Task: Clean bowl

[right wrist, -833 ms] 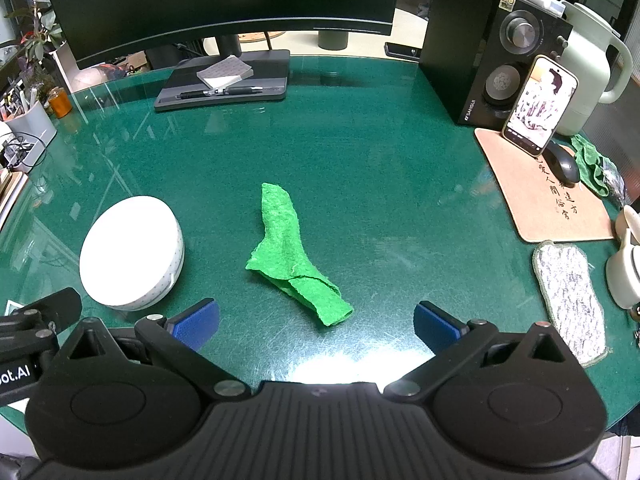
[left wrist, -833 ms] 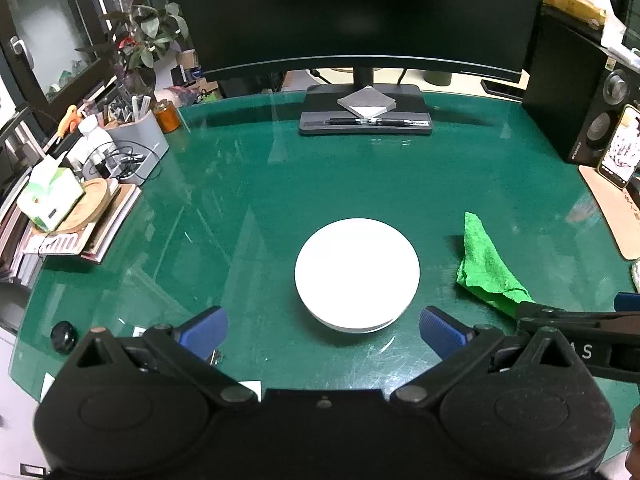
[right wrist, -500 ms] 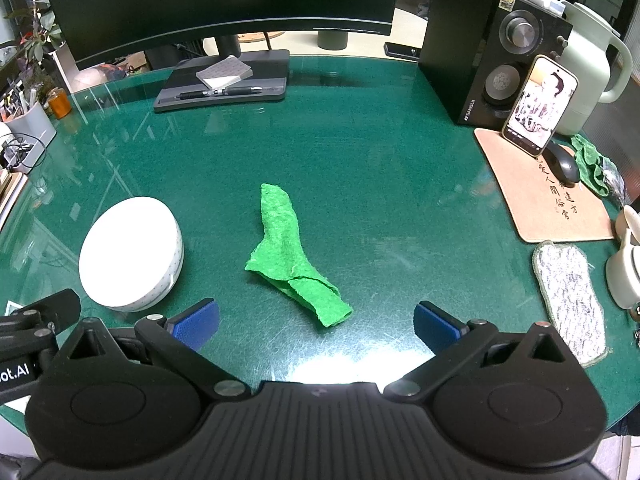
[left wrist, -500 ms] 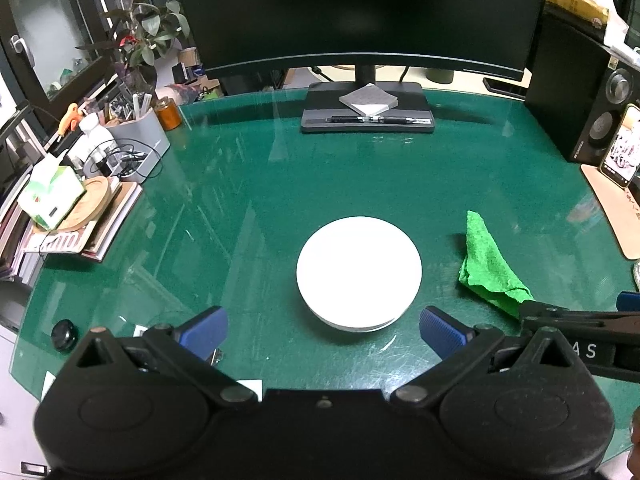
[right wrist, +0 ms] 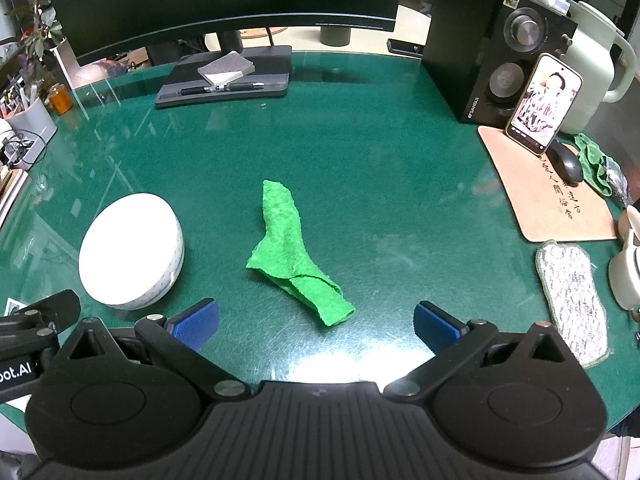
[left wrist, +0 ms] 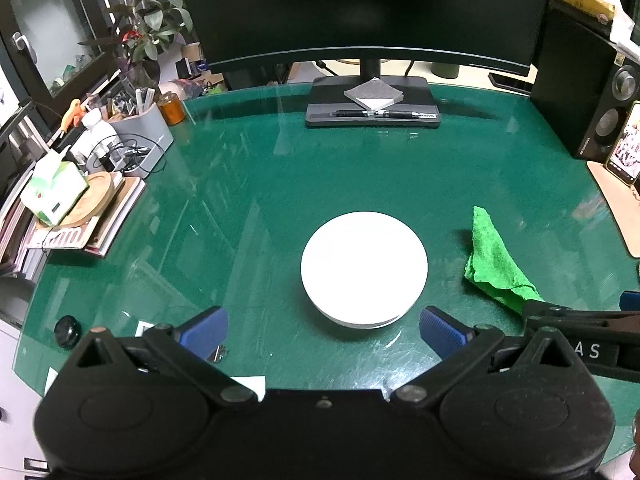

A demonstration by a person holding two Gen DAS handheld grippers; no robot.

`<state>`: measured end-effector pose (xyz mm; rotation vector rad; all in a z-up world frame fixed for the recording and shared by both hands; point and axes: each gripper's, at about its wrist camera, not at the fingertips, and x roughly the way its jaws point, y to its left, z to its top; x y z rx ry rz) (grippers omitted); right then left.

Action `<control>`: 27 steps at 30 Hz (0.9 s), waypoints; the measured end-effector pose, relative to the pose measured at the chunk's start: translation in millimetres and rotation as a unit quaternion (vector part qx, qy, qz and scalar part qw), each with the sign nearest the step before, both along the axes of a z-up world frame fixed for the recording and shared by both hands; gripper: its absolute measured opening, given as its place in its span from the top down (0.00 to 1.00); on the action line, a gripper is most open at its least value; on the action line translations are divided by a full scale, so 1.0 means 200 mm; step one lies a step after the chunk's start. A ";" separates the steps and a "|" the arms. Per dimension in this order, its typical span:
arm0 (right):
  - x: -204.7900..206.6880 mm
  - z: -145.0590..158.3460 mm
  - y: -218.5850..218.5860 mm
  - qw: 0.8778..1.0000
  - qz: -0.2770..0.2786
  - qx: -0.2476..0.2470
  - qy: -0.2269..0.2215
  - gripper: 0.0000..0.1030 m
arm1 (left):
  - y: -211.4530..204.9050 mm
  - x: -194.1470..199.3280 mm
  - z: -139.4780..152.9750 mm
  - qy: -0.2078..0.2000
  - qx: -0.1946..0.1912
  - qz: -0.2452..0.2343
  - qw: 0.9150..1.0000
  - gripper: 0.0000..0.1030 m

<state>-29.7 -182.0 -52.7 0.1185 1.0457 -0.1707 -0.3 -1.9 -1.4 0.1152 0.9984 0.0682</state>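
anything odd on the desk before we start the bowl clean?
The white bowl seems to sit upside down on the green glass desk, rim down. The green cloth lies crumpled and partly folded beside it, apart. No spill or damage shows.

- Left gripper, black two-finger frame with blue padded fingertips: jaws spread wide, nothing between them, pointing forward and downward.
- Right gripper, same black frame, blue padded fingertips: jaws spread wide, empty, angled the same way.
- The two grippers sit side by side; each shows at the edge of the other's view.
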 end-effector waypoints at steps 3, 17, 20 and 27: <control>0.01 -0.01 0.00 1.000 0.002 0.001 0.003 0.00 | 0.00 0.00 0.00 0.002 0.001 -0.001 1.000 0.01; -0.17 0.18 -0.14 0.975 -0.020 0.054 -0.212 0.00 | 0.10 -0.14 0.11 -0.046 -0.107 -0.020 0.993 0.01; -0.20 0.18 -0.18 0.970 -0.025 0.086 -0.227 0.00 | 0.16 -0.19 0.14 -0.072 -0.142 -0.012 0.987 0.01; -0.32 0.24 -0.18 0.935 -0.029 0.120 -0.334 0.00 | 0.29 -0.29 0.20 -0.136 -0.222 0.009 0.965 0.01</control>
